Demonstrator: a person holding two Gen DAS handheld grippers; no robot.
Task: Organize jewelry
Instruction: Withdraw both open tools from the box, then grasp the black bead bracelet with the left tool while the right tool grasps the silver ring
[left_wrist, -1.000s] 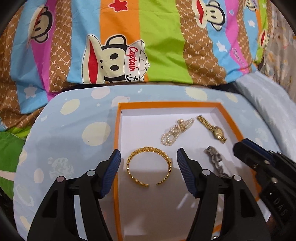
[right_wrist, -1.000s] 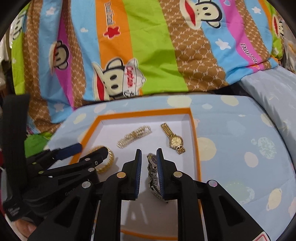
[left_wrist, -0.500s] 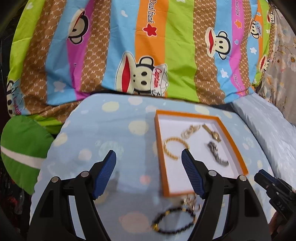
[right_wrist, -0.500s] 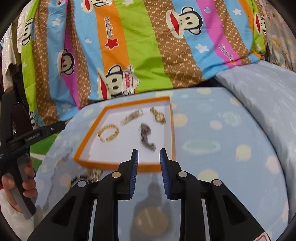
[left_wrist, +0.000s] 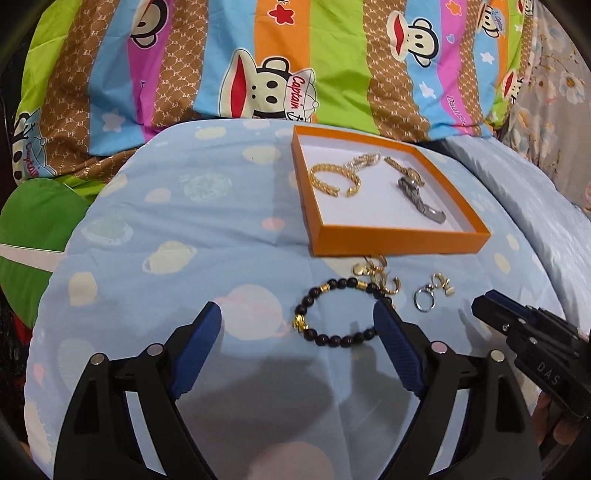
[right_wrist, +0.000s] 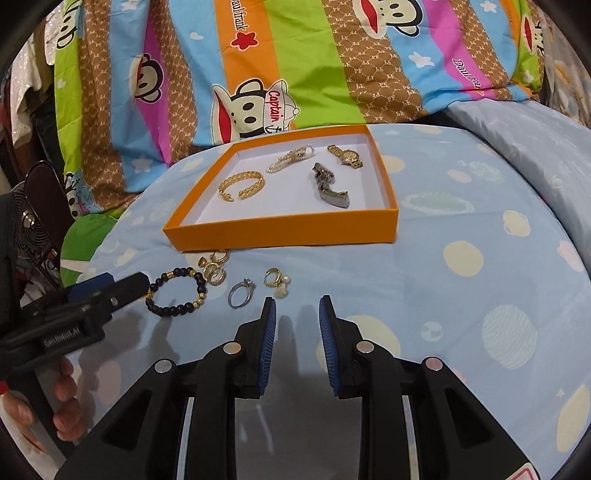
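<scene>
Beaded bracelet (left_wrist: 334, 311) now sits between left tool's (left_wrist: 297, 345) empty, just-widened jaws, withdrawn from tray (left_wrist: 399, 242).

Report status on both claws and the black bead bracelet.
Left claw open, jaws just widened, nothing gripped. Right claw open, empty. Black bead bracelet on the bedsheet, outside the orange box. Path clear.

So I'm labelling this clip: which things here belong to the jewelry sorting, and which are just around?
Part of the job:
- orange tray holding gold bangle, pearl bracelet, gold watch, silver watch
- black bead bracelet
- silver ring
- gold earrings
- pearl earrings

Just lying about:
- monkey-print blanket
- planet-print sheet
- green cushion
</scene>
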